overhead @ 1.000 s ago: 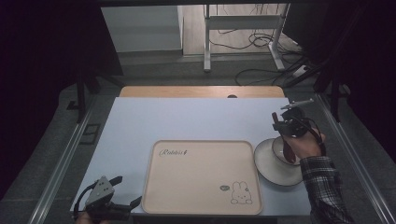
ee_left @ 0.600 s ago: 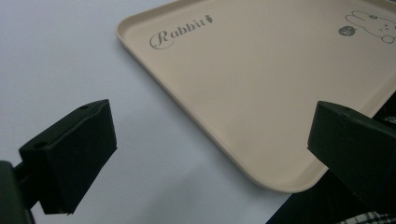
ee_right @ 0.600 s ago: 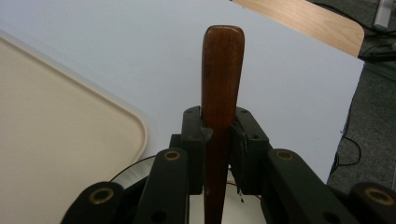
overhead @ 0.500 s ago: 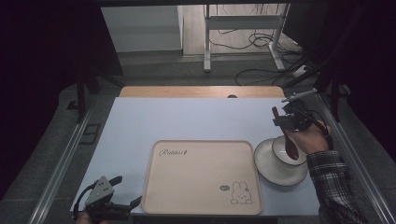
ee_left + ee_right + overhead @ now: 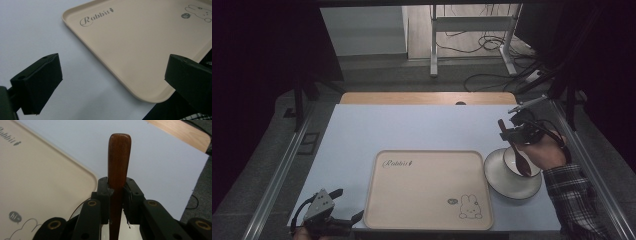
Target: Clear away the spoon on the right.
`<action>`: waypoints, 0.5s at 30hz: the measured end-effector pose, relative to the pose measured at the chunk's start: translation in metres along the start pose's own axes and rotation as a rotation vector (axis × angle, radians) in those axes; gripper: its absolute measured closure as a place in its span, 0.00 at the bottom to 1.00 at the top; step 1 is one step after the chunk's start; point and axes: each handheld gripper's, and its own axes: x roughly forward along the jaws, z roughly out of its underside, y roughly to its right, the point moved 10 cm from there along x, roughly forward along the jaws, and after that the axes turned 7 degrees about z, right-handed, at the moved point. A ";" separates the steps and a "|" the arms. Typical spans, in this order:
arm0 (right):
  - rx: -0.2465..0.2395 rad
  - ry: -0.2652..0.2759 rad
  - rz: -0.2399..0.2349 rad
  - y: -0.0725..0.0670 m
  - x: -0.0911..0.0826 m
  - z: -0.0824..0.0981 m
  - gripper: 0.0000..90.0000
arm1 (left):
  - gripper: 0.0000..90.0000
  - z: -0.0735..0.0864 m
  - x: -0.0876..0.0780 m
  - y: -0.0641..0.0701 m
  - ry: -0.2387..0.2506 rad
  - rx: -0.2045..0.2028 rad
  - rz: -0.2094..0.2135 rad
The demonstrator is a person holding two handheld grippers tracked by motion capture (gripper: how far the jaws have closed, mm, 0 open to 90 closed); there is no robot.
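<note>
In the high view, the right gripper (image 5: 512, 131) is held above the far edge of a white bowl (image 5: 517, 165), which sits on a white plate (image 5: 499, 182) on the pale blue worktop (image 5: 412, 127). A dark brown wooden spoon (image 5: 522, 161) hangs from the gripper with its bowl end down inside the white bowl; whether it touches the bottom cannot be told. The plate lies just beside the right edge of a beige tray (image 5: 427, 192) printed with "Rabbit" lettering and a small rabbit drawing. The left gripper (image 5: 324, 212) rests at the near left corner of the worktop, just beside the tray's near left corner, its fingers spread apart with nothing in them.

In the left gripper view, the two black fingers (image 5: 37, 82) stand wide open and hold nothing. Between them lie the worktop (image 5: 30, 32) and a rounded corner of the tray (image 5: 140, 50), lettering at the far side.

In the right gripper view, the fingers (image 5: 103, 195) are closed tight on the spoon (image 5: 119, 157), whose rounded handle end sticks out beyond them. Behind it are the tray (image 5: 37, 177) at the left and the worktop (image 5: 160, 162) at the right.
</note>
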 end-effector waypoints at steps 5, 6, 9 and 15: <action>-0.020 -0.015 -0.021 -0.013 -0.002 0.005 0.86 | 0.01 0.000 0.000 0.000 0.001 0.000 -0.001; -0.025 -0.018 -0.028 -0.016 -0.002 0.006 0.86 | 0.01 0.000 0.000 0.000 0.002 -0.001 -0.001; -0.034 -0.027 -0.035 -0.021 -0.002 0.008 0.86 | 0.01 0.000 0.000 0.000 0.003 -0.003 -0.001; -0.044 -0.050 -0.069 -0.040 0.000 0.014 0.86 | 0.01 0.000 0.000 0.000 0.005 -0.004 -0.001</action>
